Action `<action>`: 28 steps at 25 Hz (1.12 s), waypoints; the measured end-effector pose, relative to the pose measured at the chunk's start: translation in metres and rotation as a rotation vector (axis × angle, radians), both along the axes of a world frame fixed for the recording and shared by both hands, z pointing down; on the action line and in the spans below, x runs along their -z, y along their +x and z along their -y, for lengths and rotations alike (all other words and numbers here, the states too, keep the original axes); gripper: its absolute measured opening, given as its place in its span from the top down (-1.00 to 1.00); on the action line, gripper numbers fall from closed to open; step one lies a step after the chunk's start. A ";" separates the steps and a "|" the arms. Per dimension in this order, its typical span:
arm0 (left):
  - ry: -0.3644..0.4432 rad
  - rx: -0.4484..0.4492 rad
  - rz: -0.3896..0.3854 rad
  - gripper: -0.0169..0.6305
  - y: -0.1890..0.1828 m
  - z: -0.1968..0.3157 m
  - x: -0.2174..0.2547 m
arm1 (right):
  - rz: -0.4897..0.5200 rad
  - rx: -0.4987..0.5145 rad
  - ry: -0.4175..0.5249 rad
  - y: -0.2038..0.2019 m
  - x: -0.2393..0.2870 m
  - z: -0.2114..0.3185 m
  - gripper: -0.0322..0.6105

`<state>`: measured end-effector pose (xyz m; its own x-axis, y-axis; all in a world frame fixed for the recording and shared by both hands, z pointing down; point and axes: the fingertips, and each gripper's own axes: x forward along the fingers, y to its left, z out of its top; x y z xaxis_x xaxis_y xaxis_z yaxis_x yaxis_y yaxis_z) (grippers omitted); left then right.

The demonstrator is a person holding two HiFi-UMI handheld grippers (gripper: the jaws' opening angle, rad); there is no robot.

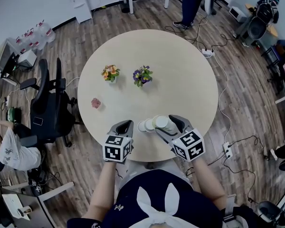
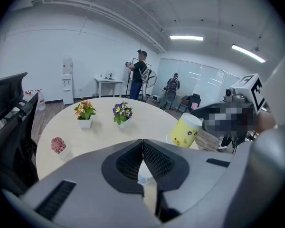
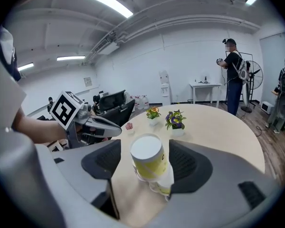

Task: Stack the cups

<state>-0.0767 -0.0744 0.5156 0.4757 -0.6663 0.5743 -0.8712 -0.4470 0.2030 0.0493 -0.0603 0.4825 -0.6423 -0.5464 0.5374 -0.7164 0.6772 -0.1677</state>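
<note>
The right gripper [image 3: 146,150] has its jaws spread wide, and the stack of cups [image 1: 154,123] stands between them on the round table [image 1: 180,65], near the table's close edge. Neither pad presses on it, though the lower cup's rim comes very close to the right-hand pad [image 3: 186,163], and whether they touch cannot be told. The top cup [image 3: 149,165] is yellow, with its flat white end turned toward this gripper's camera, and it leans on the cup beneath it. The left gripper [image 2: 142,141] has its jaws pressed together tip to tip with nothing gripped between them. It points down at the table just left of the stack and clear of it, and in its own view the yellow cup, printed with a small face, shows off to the right of its tips. Counted, there are two grippers, one in each hand, and one stack of cups. The right gripper view shows two cups in it for certain, while the head view shows three pale rounds overlapping in a row, so the exact number cannot be told. Farther out from both grippers, toward the table's middle, stand two flower pots. The pot of orange flowers [image 1: 110,73] is ahead of the left gripper, and the pot of purple flowers [image 1: 142,75] is ahead of the gap between the two grippers. One small pink plant [image 1: 96,103] sits ahead and to the left of the left gripper, nearer to it than either flower pot
</note>
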 end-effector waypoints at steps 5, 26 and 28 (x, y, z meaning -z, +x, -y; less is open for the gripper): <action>0.022 -0.014 -0.029 0.88 0.009 -0.001 0.012 | 0.062 -0.044 0.101 0.007 0.024 0.000 0.01; 0.130 -0.120 -0.079 0.88 0.068 -0.018 0.062 | 0.031 -0.110 0.168 0.012 0.035 -0.019 0.89; 0.136 -0.126 -0.072 0.88 0.070 -0.019 0.063 | 0.036 -0.108 0.168 0.010 0.035 -0.021 0.89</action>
<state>-0.0063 -0.0554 0.4522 0.5966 -0.6683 0.4443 -0.7922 -0.5790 0.1929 0.0590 -0.0392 0.4472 -0.5924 -0.6934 0.4102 -0.7820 0.6173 -0.0858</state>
